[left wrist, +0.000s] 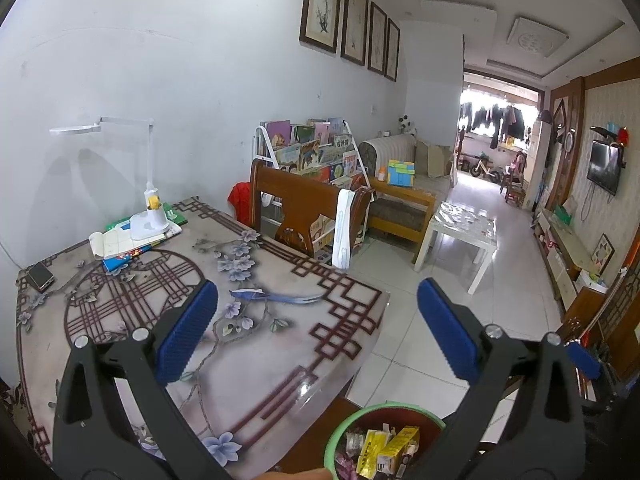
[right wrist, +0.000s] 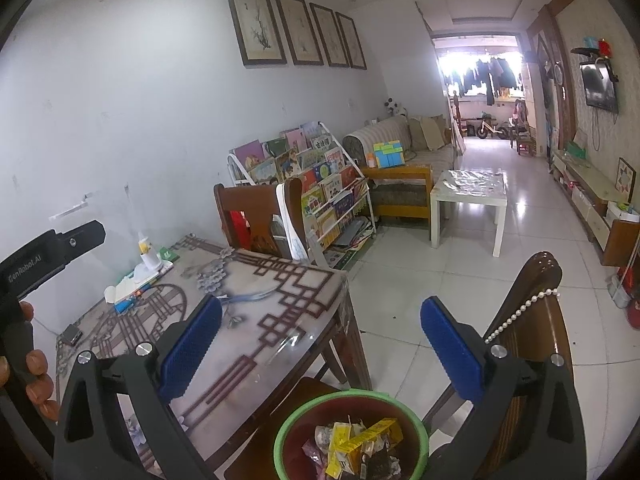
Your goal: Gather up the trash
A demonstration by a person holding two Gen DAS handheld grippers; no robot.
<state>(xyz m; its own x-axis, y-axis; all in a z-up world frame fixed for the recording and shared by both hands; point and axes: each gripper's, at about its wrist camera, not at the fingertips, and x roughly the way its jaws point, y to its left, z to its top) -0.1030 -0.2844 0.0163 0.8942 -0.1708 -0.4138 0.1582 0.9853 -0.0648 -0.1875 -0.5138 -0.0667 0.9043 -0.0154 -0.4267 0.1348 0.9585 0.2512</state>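
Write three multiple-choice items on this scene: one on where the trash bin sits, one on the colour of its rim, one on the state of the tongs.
1. Where is the trash bin?
A. on a wooden seat beside the table
B. on the white side table
C. on the sofa

2. What colour is the bin's rim?
A. blue
B. green
C. white

3. How do both tongs stand?
A. shut on a wrapper
B. shut on nothing
C. open, holding nothing

Answers:
1. A, brown wood shows under the bin by the table's edge.
2. B, a green ring runs round the dark bowl holding wrappers.
3. C, the left tongs and right tongs show blue pads wide apart, nothing between.
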